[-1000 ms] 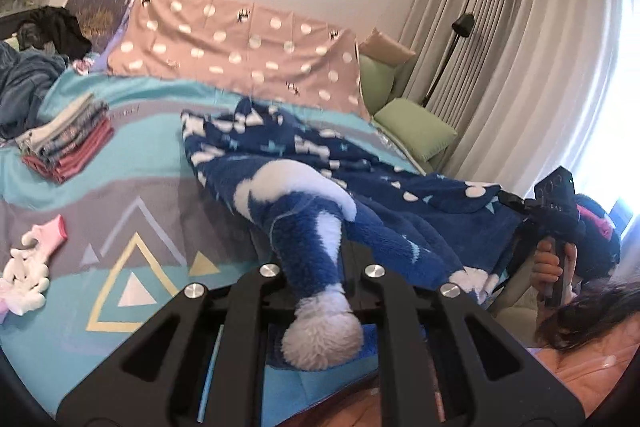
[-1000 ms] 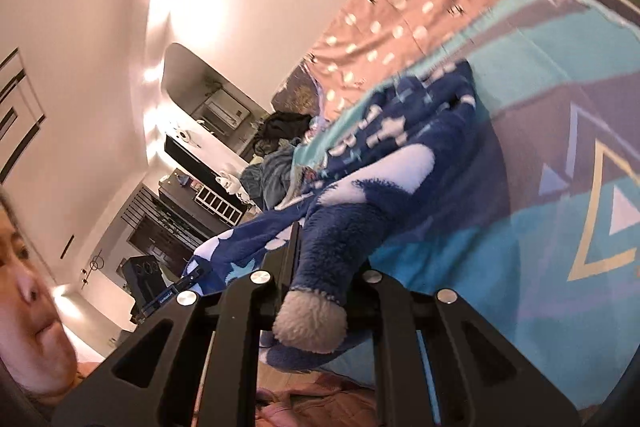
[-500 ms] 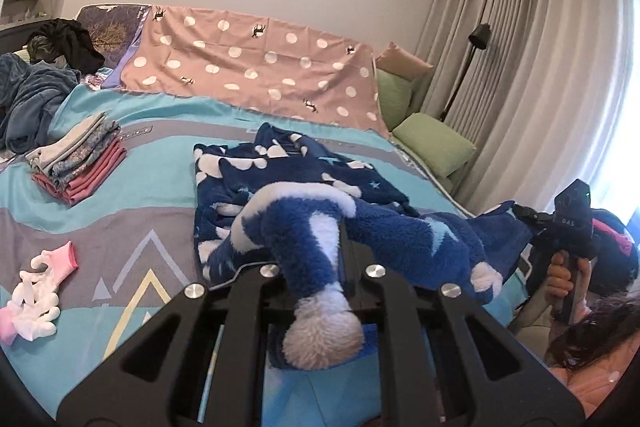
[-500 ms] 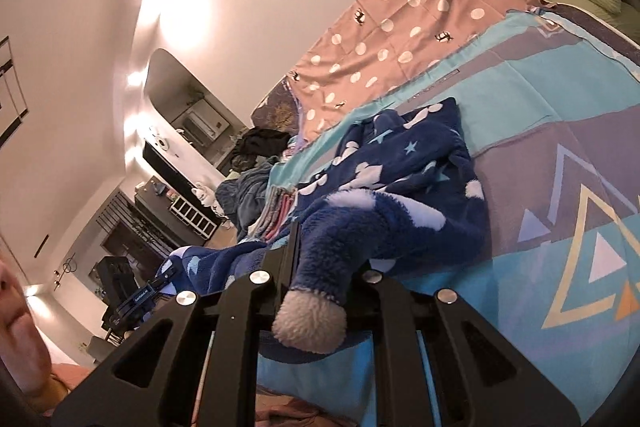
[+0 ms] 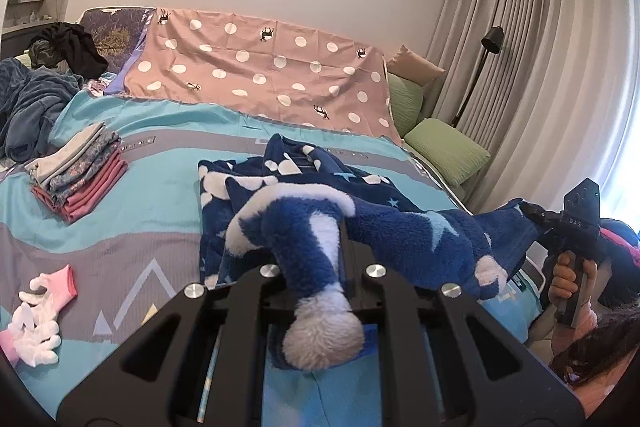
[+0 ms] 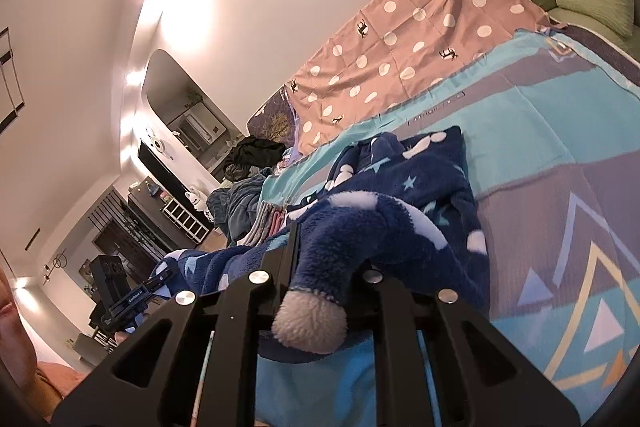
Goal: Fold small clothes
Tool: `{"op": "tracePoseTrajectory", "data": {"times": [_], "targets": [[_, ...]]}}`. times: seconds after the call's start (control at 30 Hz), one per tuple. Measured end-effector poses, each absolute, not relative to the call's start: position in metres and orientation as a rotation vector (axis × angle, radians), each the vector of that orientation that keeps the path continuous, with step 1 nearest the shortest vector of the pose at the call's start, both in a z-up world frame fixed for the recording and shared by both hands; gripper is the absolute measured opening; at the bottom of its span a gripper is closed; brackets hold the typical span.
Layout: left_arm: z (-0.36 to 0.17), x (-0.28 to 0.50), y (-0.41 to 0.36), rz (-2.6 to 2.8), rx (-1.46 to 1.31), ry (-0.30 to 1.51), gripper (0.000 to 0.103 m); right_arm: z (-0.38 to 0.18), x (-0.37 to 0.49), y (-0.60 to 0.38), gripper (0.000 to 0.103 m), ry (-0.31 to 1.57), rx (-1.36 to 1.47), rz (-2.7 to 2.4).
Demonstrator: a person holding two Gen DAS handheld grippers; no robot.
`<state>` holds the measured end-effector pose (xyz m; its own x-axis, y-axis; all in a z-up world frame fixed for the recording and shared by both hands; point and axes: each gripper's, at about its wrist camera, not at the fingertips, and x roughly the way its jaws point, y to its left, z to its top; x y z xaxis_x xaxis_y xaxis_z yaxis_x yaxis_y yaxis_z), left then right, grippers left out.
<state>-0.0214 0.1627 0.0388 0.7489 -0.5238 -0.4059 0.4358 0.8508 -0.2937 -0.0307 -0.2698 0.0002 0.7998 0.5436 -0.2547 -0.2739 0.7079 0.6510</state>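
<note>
A fluffy dark-blue garment with white stars and dots [image 5: 304, 179] lies partly on the bed, folded over itself. My left gripper [image 5: 320, 267] is shut on one white-cuffed end [image 5: 324, 339]. My right gripper [image 6: 324, 267] is shut on the other white-cuffed end [image 6: 310, 323]. Both ends are lifted near the bed's front edge, with the fabric stretched between them. The right gripper also shows at the right of the left wrist view [image 5: 576, 227], and the left gripper at the lower left of the right wrist view [image 6: 132, 295].
A stack of folded clothes [image 5: 76, 171] sits on the bed's left. A pink-and-white small item [image 5: 40, 311] lies at the front left. A dotted pink sheet [image 5: 260, 71] covers the headboard. Green pillows [image 5: 444, 151], a floor lamp [image 5: 476, 75] and curtains stand at right.
Both grippers have pulled the garment's cuffed ends back and up, folding the blue fabric over itself toward the bed's front edge; the views have tilted upward.
</note>
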Motion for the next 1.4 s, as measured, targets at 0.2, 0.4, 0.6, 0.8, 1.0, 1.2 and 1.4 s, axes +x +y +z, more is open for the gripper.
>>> {"op": "tracePoseTrajectory", "data": {"times": [0.2,0.4,0.6,0.8,1.0,1.2,1.4], "targets": [[0.044,-0.003,0.161,-0.528,-0.187,0.474,0.011,0.006,-0.014,-0.270,0.014,0.443,0.614,0.455],[0.052,0.020,0.158,-0.519,-0.189,0.447,0.011,0.018,0.009,-0.267,0.014,0.419,0.567,0.433],[0.054,0.053,0.151,-0.495,-0.176,0.456,0.011,0.027,0.037,-0.263,0.015,0.417,0.529,0.401],[0.062,0.083,0.142,-0.484,-0.157,0.450,0.011,0.030,0.066,-0.264,0.015,0.426,0.524,0.378],[0.063,0.118,0.135,-0.462,-0.126,0.464,0.011,0.036,0.101,-0.267,0.015,0.423,0.519,0.361],[0.056,0.161,0.133,-0.436,-0.114,0.506,0.011,0.038,0.142,-0.264,0.015,0.436,0.491,0.346],[0.045,0.202,0.135,-0.441,-0.137,0.543,0.011,0.021,0.192,-0.266,0.015,0.505,0.489,0.313]]}}
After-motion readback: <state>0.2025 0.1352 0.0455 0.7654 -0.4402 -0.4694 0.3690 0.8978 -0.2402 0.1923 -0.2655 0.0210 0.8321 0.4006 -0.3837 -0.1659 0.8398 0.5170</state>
